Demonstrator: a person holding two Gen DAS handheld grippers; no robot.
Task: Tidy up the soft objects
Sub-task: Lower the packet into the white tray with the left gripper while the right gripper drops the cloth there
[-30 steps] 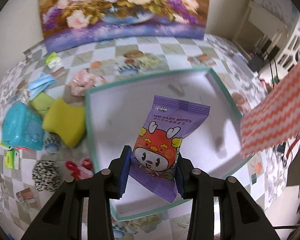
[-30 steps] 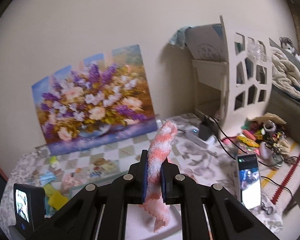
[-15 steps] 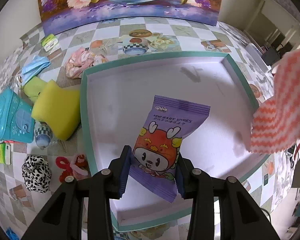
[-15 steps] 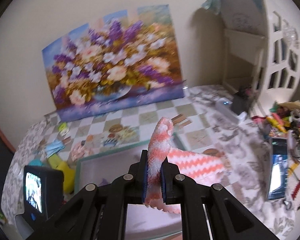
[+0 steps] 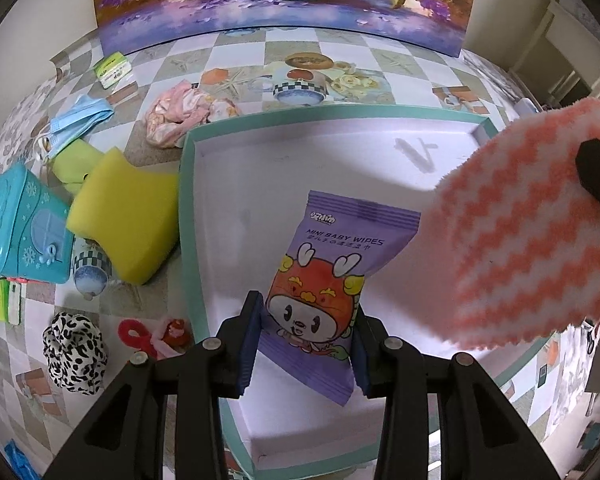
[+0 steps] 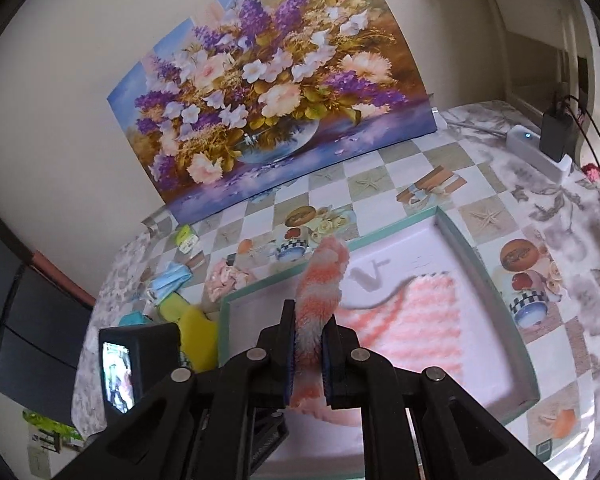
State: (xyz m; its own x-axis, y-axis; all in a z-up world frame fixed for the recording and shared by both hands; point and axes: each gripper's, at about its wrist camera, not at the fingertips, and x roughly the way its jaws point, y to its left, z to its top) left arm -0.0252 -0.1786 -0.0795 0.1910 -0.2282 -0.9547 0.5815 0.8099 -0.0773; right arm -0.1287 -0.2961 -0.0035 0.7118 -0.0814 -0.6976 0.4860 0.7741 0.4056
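My left gripper (image 5: pixel 306 344) is shut on a purple pack of mini baby wipes (image 5: pixel 332 280) and holds it over the near part of a white box with a teal rim (image 5: pixel 186 216). My right gripper (image 6: pixel 308 364) is shut on a pink and white zigzag cloth (image 6: pixel 320 280). The cloth's free end (image 6: pixel 420 320) hangs down onto the box floor (image 6: pixel 440 248). In the left wrist view the cloth (image 5: pixel 532 232) hangs at the right, above the box.
Left of the box lie a yellow sponge (image 5: pixel 120 216), a teal wipes case (image 5: pixel 20 224), a blue face mask (image 5: pixel 76 120), a pink cloth (image 5: pixel 180 112), a spotted scrunchie (image 5: pixel 74 348) and a red hair tie (image 5: pixel 152 332). A flower painting (image 6: pixel 268 92) leans on the wall.
Both grippers have moved forward and down over the box. The cloth has swung in over the box and its free end now rests inside. The wipes pack stays gripped.
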